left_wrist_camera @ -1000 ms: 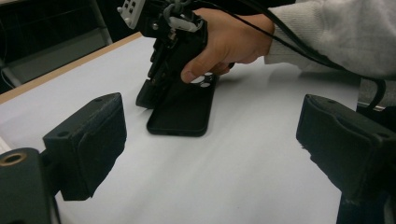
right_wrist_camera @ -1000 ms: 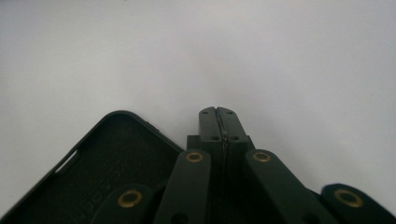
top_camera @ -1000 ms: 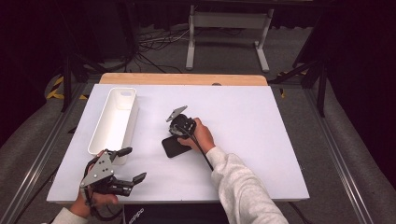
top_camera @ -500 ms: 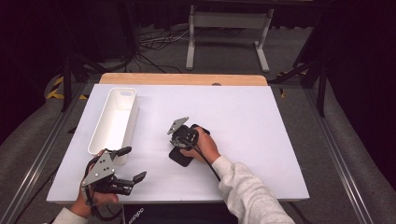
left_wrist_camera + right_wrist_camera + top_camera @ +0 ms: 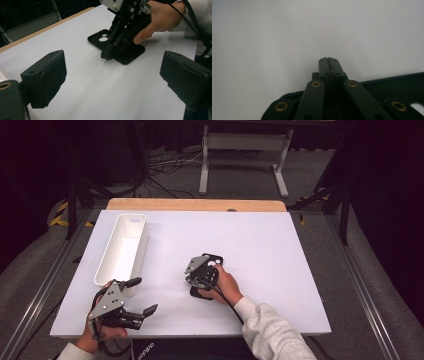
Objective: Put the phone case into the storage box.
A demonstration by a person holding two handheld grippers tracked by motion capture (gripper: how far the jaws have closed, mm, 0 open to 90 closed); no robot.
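Near the middle of the white surface [image 5: 280, 250], a black phone case [image 5: 216, 262] lay flat, and the right gripper [image 5: 196, 276] was pressed down at its near-left edge. Its jaws were fully together in the right gripper view, pads meeting along a thin seam, tips just past the case rim and down against the white top. I couldn't tell if they actually pinched the rim or just sat closed on it.

As for progress, my read was that things were early: the case was flat on the surface, well apart from the white bin [image 5: 122, 250] at the left, and nothing looked lifted. If the bin was where it belonged, the whole carry and drop was left to do. The bin looked empty from above.

The left gripper [image 5: 137, 307] hovered near the front-left corner, jaws spread wide with nothing between them.

View differences: the high view gave the layout, bin and case and both hands, but the right jaws were buried under the hand. The right gripper view gave that closed seam. The left gripper view gave a low side look at the case [image 5: 125, 51] with its camera cutout, the right gripper [image 5: 107, 53] tilted down with its tip at the edge, and a thumb [image 5: 141, 38] resting near the case.
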